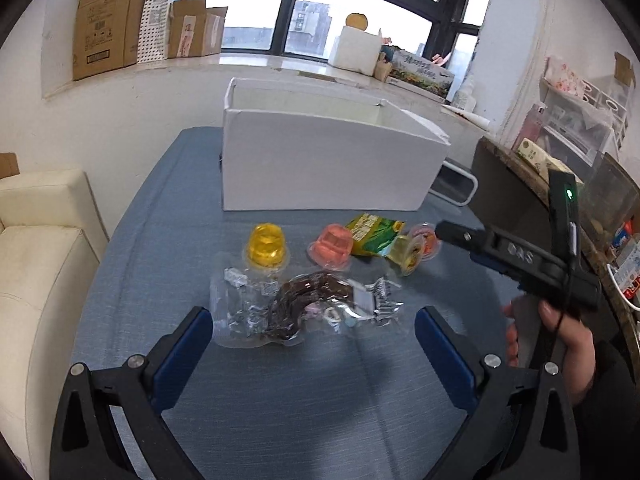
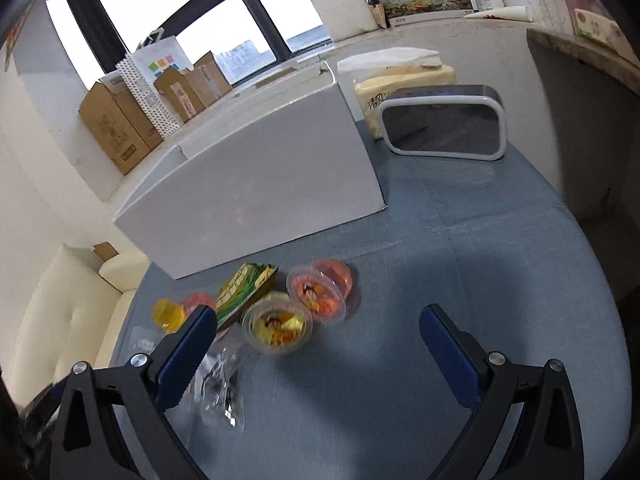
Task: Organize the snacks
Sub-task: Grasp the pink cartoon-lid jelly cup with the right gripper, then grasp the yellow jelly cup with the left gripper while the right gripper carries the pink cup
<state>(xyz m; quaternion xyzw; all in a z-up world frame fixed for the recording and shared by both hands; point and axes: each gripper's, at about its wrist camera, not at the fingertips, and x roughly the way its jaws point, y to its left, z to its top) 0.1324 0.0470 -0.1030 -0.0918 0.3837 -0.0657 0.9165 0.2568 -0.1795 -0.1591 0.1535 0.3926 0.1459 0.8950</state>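
Note:
An open white box [image 1: 320, 164] [image 2: 256, 184] stands at the back of the blue table [image 1: 280, 400]. In front of it lie a yellow jelly cup [image 1: 266, 246] [image 2: 168, 314], a pink jelly cup [image 1: 330, 250], a green snack packet [image 1: 374, 234] [image 2: 244, 290], two tipped jelly cups [image 2: 278, 326] [image 2: 320, 294], and a clear bag of dark snacks [image 1: 304, 310]. My left gripper [image 1: 314, 330] is open just short of the clear bag. My right gripper [image 2: 318, 330] is open, with the tipped yellow cup between its fingers, untouched. The right gripper's side [image 1: 516, 258] shows in the left wrist view, held by a hand [image 1: 568, 340].
A cream sofa [image 1: 36, 264] stands left of the table. A grey-framed mirror [image 2: 444, 124] and a tissue pack [image 2: 400, 80] sit behind the box on the right. Cardboard boxes [image 1: 108, 20] line the window sill. A dark counter [image 1: 520, 184] with shelves rises at right.

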